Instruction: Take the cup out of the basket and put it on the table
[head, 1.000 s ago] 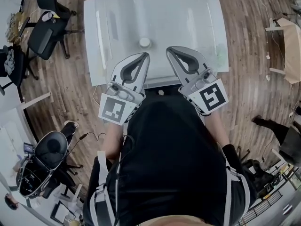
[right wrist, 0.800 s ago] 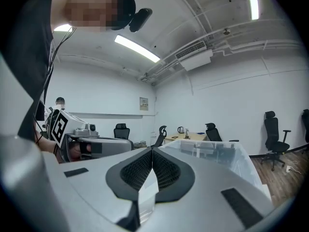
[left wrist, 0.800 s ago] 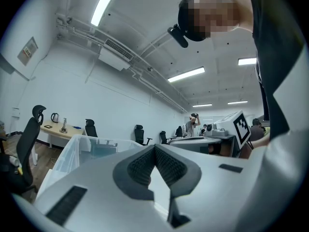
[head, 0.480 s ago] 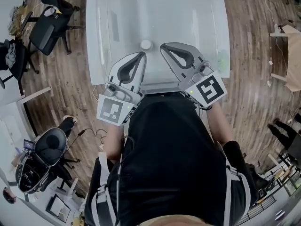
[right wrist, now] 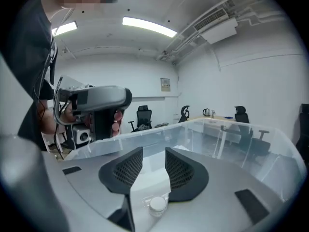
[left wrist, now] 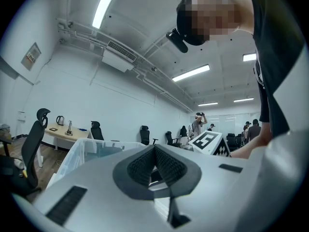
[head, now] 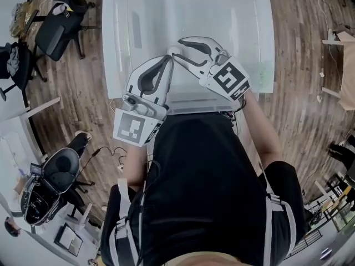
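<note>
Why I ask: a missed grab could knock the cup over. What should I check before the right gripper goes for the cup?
1. Right gripper jaws apart: ok; they are opening, with nothing between the pads.
2. Cup in sight: ok; it shows low in the right gripper view.
3. Cup lined up between the pads: not ok; it sits below them, not between them.
4. Cup inside the basket: ok; the clear walls stand around it.
5. Left gripper out of the way: not ok; its jaws are shut, and in the head view its tip lies right beside the cup.
6. Left gripper touching the cup: cannot tell.
</note>
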The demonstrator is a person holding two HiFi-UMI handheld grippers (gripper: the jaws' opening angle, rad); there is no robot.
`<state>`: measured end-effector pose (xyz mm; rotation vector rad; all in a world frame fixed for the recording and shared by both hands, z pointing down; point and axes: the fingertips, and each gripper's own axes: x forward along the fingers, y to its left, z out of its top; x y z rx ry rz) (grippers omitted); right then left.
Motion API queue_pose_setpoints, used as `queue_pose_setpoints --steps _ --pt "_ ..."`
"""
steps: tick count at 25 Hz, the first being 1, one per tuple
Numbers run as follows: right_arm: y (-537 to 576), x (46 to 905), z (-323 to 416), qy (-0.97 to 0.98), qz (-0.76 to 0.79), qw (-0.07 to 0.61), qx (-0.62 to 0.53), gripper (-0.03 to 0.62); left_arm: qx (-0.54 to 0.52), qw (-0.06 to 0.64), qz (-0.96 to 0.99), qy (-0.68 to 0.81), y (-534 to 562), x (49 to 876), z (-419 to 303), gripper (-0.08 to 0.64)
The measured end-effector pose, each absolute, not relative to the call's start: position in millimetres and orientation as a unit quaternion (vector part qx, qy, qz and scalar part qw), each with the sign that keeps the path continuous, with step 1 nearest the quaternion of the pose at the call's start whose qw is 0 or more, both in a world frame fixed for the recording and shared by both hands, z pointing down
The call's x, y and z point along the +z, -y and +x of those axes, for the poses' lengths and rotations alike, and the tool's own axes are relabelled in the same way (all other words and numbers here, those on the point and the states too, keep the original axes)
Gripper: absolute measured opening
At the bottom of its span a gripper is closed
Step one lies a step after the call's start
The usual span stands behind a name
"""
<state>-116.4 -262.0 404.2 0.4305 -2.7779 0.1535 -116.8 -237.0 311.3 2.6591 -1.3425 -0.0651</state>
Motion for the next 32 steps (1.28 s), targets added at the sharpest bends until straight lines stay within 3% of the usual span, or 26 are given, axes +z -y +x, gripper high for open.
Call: queue_pose_setpoints --steps 8,15,32 --pt "277 472 -143 0.966 0.097 0.23 0.071 0.224 -0.014 0.092 0.885 0.457 250 322 -123 0.018" --pt "279 536 -154 0.946 0.059 0.313 0.057 0.247 -0.013 0.099 0.885 0.454 258 326 -123 0.018" --pt "263 650 -160 0.9 0.001 0.435 0.029 0.287 -0.006 0.113 0.877 0.467 258 337 -136 0.018"
